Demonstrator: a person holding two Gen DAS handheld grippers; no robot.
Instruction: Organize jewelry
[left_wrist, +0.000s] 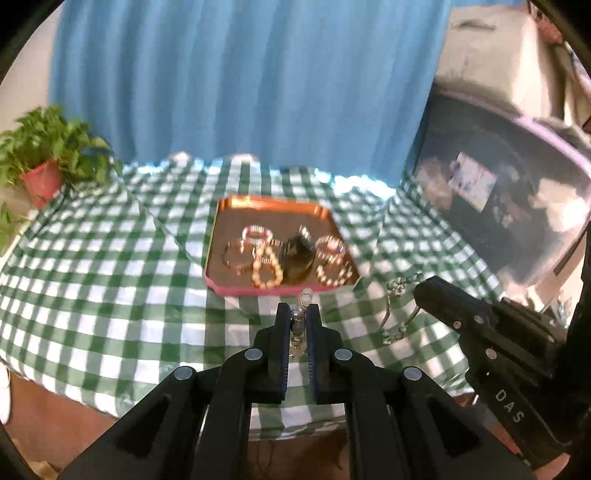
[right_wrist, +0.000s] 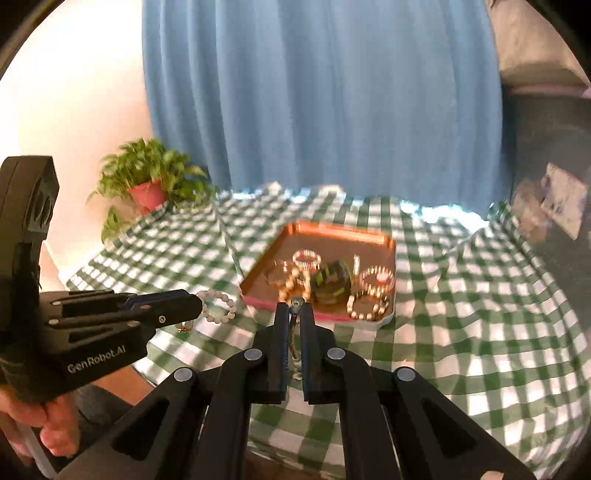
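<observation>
A beaded bracelet (right_wrist: 218, 306) is pinched by the left gripper (left_wrist: 298, 317), a green-beaded strand (left_wrist: 397, 291) by the right gripper (right_wrist: 294, 314), both before the tray's (left_wrist: 266, 203) near edge. Carrying is in hand; release over the tray is called for.

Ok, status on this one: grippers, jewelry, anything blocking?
Left gripper shut on white bead bracelet. Right gripper shut on green beaded necklace. Tray crowded, far half bare.

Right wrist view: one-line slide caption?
Right gripper shut on a beaded chain before the copper tray of bracelets.
</observation>
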